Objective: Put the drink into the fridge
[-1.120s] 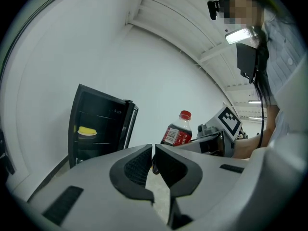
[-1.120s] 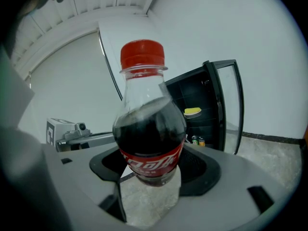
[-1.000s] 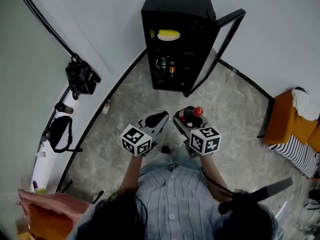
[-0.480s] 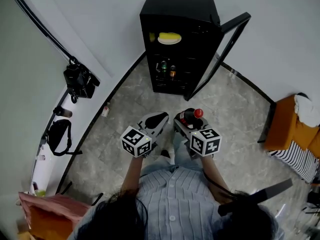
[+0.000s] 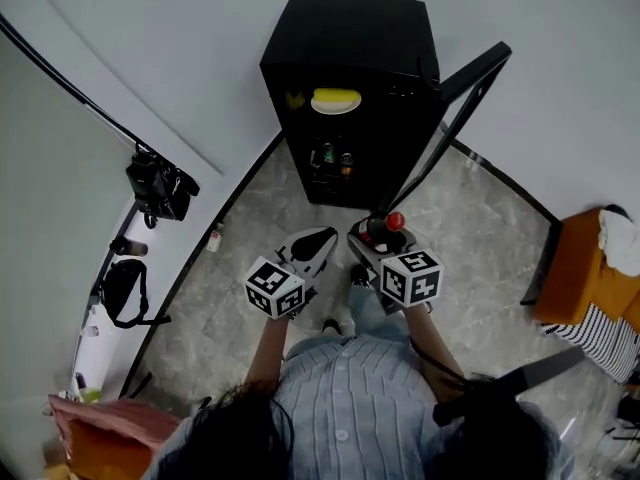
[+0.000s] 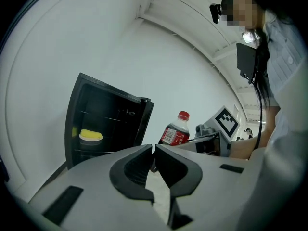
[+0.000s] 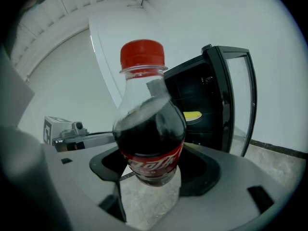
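Note:
My right gripper [image 5: 372, 238] is shut on a cola bottle [image 7: 149, 129] with a red cap [image 5: 395, 221] and red label, held upright in front of me. My left gripper [image 5: 312, 245] is shut and holds nothing; in the left gripper view its jaws meet, and the cola bottle [image 6: 175, 132] shows to its right. Ahead stands a small black fridge [image 5: 345, 38] with its glass door [image 5: 455, 108] swung open to the right. A yellow container [image 5: 336, 100] sits on the fridge's top shelf and several bottles [image 5: 330, 156] stand on a lower one.
A black camera [image 5: 158, 188] and a black bag [image 5: 120, 290] rest along a white ledge at the left. An orange seat [image 5: 578, 273] with striped cloth stands at the right. The grey marble floor [image 5: 255, 223] runs between me and the fridge.
The whole view has shifted toward the fridge, which now sits closer and larger. Both grippers keep their pose, the bottle still held in the right one.

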Action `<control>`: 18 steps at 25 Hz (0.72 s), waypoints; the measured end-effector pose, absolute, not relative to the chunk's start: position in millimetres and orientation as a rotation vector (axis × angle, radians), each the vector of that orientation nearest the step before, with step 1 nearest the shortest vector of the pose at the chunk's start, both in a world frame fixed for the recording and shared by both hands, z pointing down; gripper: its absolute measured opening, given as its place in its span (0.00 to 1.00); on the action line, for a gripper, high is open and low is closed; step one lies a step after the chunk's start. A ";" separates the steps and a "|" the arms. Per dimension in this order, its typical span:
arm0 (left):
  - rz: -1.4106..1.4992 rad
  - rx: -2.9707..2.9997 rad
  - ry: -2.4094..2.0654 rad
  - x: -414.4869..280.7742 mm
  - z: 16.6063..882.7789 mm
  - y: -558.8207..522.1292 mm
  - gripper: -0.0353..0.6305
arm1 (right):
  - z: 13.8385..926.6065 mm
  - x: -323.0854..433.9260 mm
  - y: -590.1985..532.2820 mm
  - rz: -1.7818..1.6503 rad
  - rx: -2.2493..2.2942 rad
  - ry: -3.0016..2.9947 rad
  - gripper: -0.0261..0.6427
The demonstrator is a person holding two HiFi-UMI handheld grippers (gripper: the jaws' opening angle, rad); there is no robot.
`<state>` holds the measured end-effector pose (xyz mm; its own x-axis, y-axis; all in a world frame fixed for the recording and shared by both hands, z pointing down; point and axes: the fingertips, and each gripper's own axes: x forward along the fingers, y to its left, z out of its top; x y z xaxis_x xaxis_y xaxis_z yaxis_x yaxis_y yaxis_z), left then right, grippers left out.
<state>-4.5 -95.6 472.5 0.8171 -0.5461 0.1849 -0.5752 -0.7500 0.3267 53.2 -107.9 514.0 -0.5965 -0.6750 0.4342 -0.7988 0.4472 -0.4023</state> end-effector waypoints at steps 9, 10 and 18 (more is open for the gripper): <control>0.151 2.609 -0.901 17.2 470.4 -148.6 0.07 | 512.6 73.1 -165.4 0.876 1.222 -2.514 0.48; 0.158 2.605 -0.904 19.4 472.0 -152.7 0.07 | 514.0 74.5 -170.3 0.878 1.213 -2.515 0.48; 0.126 2.567 -0.928 31.4 476.5 -180.6 0.07 | 517.5 72.2 -196.1 0.869 1.137 -2.530 0.48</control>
